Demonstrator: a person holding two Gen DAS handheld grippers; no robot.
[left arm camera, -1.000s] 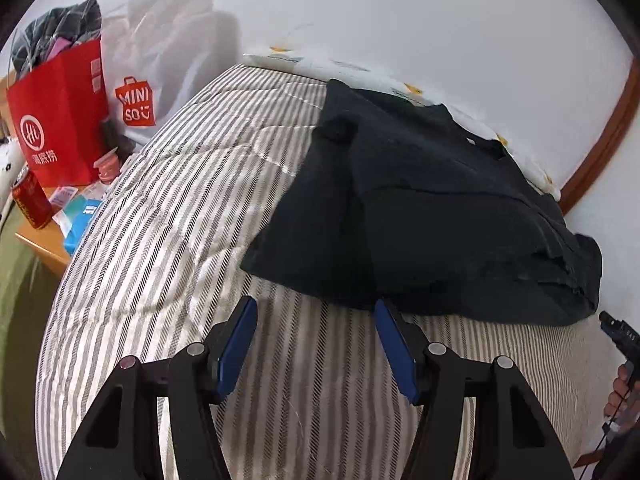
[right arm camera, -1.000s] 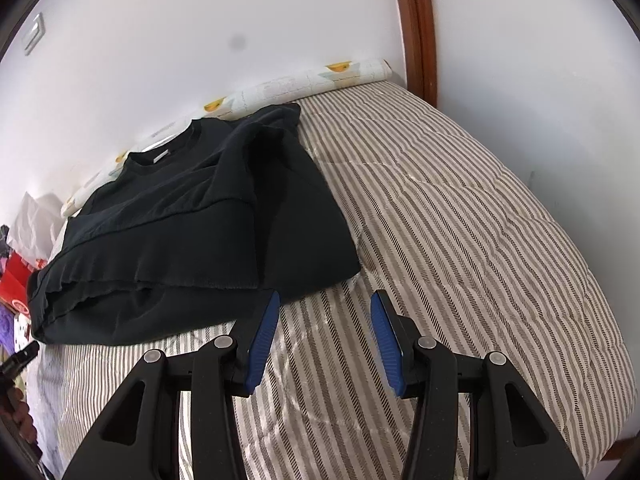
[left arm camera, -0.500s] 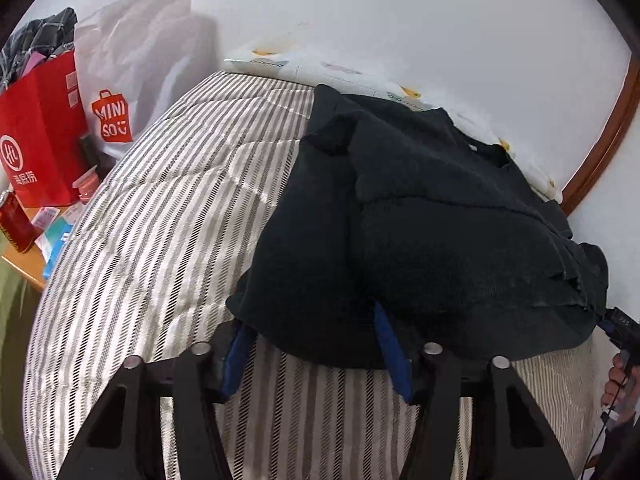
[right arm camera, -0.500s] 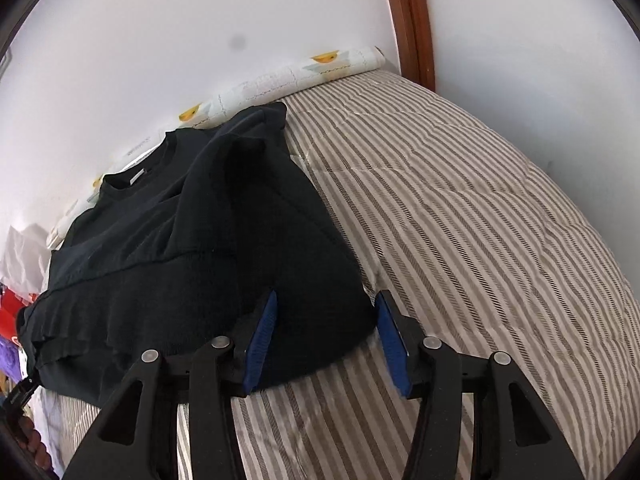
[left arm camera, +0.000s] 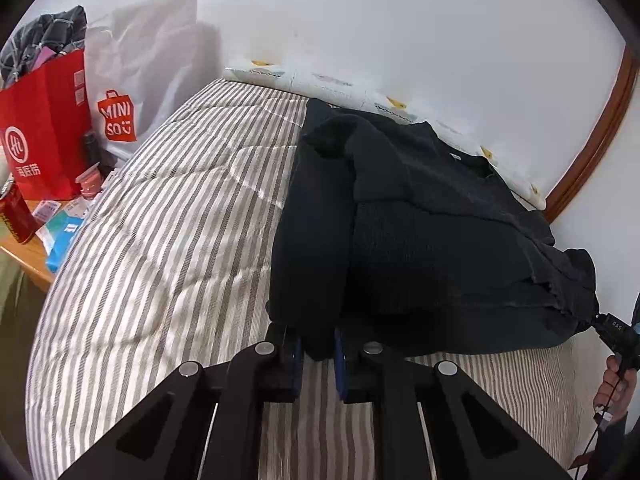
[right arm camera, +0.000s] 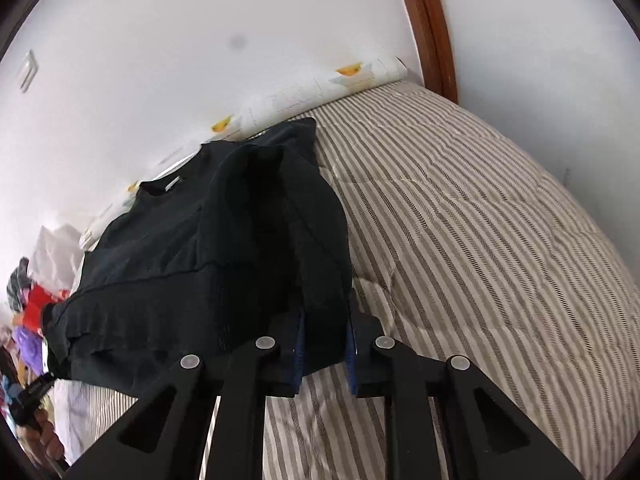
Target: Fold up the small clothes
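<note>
Left gripper (left arm camera: 317, 354): clamped on the near left corner of the black sweater (left arm camera: 420, 232). Right gripper (right arm camera: 325, 354): jaws closing on the near right corner. Sweater runs away across the striped bed (left arm camera: 168, 248), collar toward the wall (left arm camera: 400, 20).

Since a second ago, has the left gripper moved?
Yes. The left gripper advanced up the striped bedspread to the near hem of the black sweatshirt, and it has closed on that hem.
</note>
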